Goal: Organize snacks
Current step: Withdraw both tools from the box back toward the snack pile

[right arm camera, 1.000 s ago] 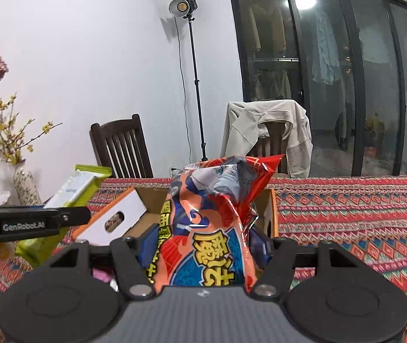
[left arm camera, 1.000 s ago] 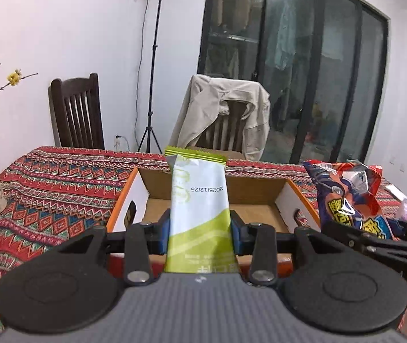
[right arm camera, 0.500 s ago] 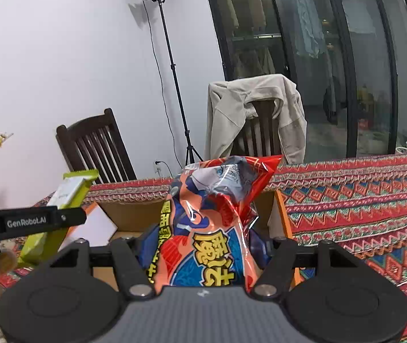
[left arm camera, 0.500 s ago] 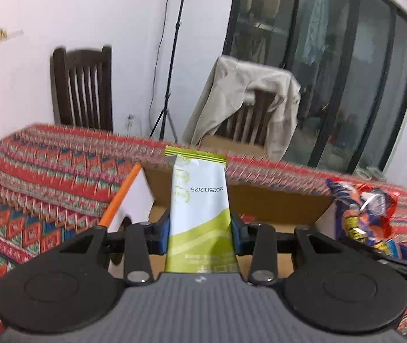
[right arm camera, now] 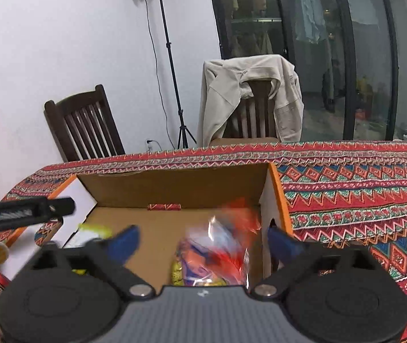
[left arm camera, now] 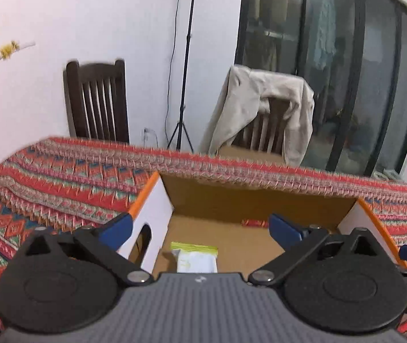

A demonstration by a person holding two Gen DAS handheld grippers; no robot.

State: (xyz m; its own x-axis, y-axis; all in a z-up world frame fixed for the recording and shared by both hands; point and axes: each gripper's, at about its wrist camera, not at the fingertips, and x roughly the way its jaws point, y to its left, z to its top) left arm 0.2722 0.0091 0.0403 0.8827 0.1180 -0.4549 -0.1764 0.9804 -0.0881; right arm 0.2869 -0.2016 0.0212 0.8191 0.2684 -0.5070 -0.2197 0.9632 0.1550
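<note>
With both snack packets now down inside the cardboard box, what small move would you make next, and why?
Probably lift both hand-held grippers up and back out of the cardboard box. The left hand-held gripper and right hand-held gripper are opening with nothing pressed between the pads; the green packet and the red snack bag are already in the box.

Box (left arm camera: 260,200) is sitting on the table (left arm camera: 75,177) ahead of both grippers; sachet (left arm camera: 196,258) is lying inside at left, bag (right arm camera: 215,257) at right; two chairs (left arm camera: 97,105) are standing behind.
</note>
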